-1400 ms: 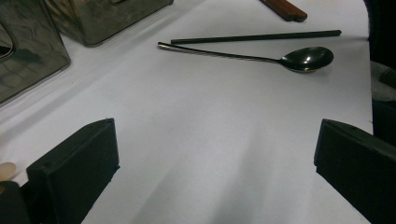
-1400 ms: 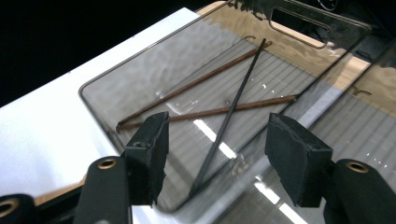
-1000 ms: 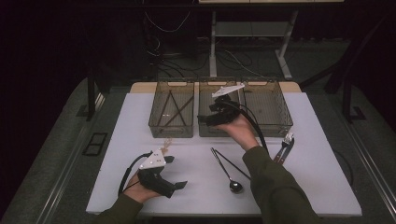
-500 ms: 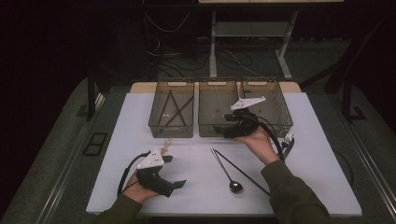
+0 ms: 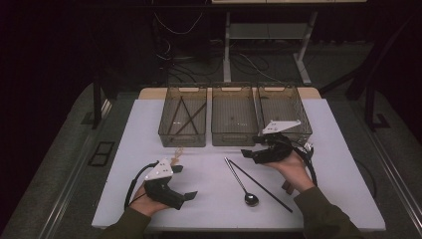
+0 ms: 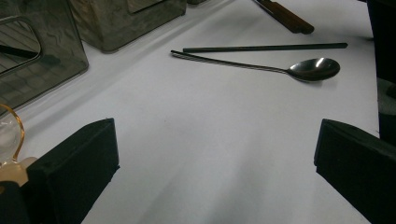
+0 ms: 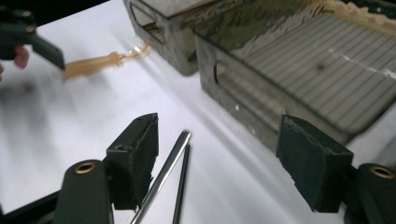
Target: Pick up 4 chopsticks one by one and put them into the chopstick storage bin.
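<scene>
A steel spoon (image 5: 243,183) and a black chopstick (image 5: 261,186) lie side by side on the white table (image 5: 149,124), right of centre. My right gripper (image 5: 251,153) hovers just above their far ends, pointing left, in front of the middle bin (image 5: 234,119). Its jaws stand open, and the spoon handle (image 7: 163,175) and the chopstick tip (image 7: 182,182) lie on the table below the gap, untouched. My left gripper (image 5: 185,182) rests open at the near left with nothing between its fingers. From there the spoon (image 6: 261,66) and chopstick (image 6: 264,47) lie ahead.
Three clear bins stand in a row at the back; the left bin (image 5: 182,119) holds dark sticks. A gold-and-clear utensil (image 5: 176,154) lies by the left gripper. A fork (image 5: 307,148) and a brown handle (image 5: 286,187) lie close to the right hand.
My right gripper has come away from above the middle bin, moving right, toward the person and down to just over the table. The left gripper has stayed put.
</scene>
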Demonstrator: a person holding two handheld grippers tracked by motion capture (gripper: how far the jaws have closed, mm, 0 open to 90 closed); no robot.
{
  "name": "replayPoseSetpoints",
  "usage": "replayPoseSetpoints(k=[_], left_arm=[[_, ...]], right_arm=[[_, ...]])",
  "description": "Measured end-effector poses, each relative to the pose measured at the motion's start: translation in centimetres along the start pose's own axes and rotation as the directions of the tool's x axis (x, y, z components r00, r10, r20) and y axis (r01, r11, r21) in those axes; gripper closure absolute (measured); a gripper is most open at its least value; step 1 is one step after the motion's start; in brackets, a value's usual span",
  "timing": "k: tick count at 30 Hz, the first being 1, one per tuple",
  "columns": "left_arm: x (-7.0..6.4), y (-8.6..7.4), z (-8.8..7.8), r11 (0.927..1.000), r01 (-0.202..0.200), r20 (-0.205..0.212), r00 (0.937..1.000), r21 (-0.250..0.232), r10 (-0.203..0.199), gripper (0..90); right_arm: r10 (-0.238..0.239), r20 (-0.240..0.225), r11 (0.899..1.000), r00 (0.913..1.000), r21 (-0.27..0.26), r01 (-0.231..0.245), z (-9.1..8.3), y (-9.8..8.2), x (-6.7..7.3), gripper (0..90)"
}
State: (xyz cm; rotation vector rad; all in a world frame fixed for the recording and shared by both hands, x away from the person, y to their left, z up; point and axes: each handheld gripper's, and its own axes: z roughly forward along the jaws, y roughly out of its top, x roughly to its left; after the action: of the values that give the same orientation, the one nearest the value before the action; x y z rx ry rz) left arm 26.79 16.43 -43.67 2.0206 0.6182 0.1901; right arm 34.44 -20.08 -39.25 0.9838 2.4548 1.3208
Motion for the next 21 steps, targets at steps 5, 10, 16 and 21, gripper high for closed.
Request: replayPoseSetpoints(k=[5, 10, 16, 21], left_arm=[[0.0, 0.0, 0.0, 1.0000, -0.006, 0.000, 1.0000, 0.005, 0.006, 0.0], [-0.1, 0.0, 0.0, 0.9999, -0.008, -0.002, 1.0000, 0.008, 0.008, 0.0], [-0.1, 0.0, 0.1, 0.9999, -0.012, -0.001, 0.9999, 0.012, 0.012, 0.0], [-0.1, 0.0, 0.1, 0.9999, -0.009, 0.000, 1.0000, 0.010, 0.009, 0.0]], right_arm=[[-0.003, 0.000, 1.000, 1.0000, 0.005, 0.003, -1.4, -1.6, 0.1, 31.5], [0.005, -0.006, 1.000, 1.0000, 0.010, -0.005, -3.0, -3.1, 0.4, 33.9], [0.004, -0.007, 1.000, 1.0000, 0.019, -0.004, -4.4, -4.6, 0.9, 37.7], [0.007, 0.004, 0.999, 1.0000, 0.032, -0.007, -5.2, -6.0, 1.3, 41.6]])
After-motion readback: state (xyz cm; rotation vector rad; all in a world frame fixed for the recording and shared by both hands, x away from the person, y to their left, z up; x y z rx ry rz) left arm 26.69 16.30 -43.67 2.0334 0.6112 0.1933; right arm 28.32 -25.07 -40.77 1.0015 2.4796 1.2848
